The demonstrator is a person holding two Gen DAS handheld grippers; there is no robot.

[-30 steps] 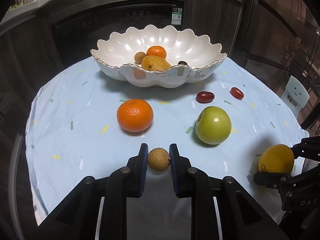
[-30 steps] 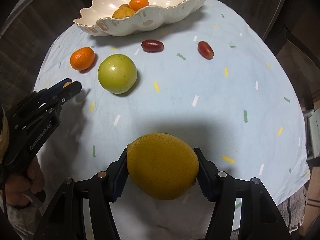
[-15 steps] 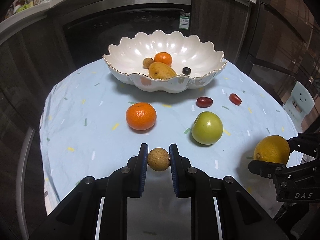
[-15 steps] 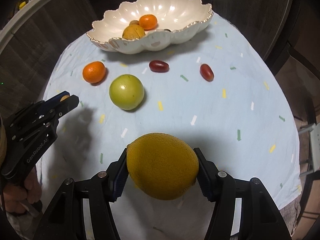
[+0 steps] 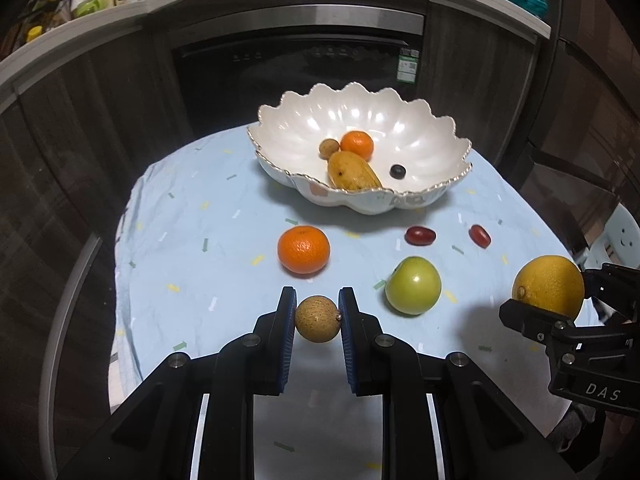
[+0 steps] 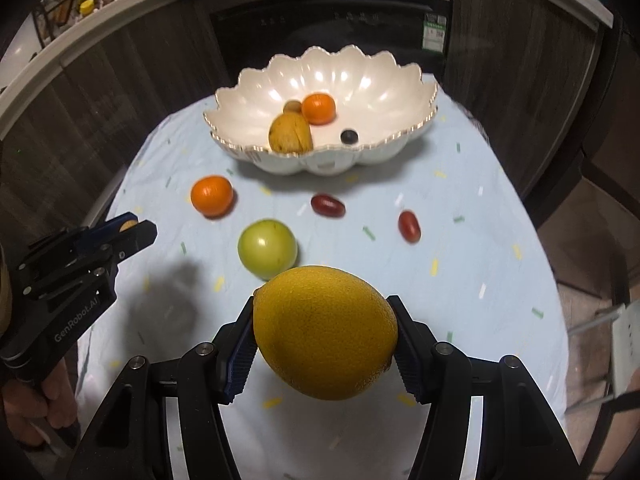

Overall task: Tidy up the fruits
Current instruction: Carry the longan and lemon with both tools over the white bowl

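Note:
My left gripper (image 5: 317,314) is shut on a small round brown fruit (image 5: 317,319), held above the near part of the table. My right gripper (image 6: 324,328) is shut on a large yellow lemon (image 6: 326,332), also lifted clear of the cloth. The white scalloped bowl (image 5: 424,128) at the far side holds a small orange, a brown fruit, a yellow mango and a dark grape. On the cloth between lie an orange (image 5: 304,250), a green apple (image 5: 413,291) and two red oblong fruits (image 5: 420,236) (image 5: 480,236). In the right wrist view the left gripper (image 6: 134,232) appears at the left.
A light blue speckled cloth (image 5: 180,240) covers the round table. Dark cabinets and an oven front (image 5: 296,60) stand behind it, under a counter with bottles. A hand (image 6: 52,392) grips the left tool's handle. A white chair (image 6: 624,332) is at the right edge.
Both grippers have risen with their fruits still held, so the table and bowl look smaller and lower. More of the oven and counter shows.

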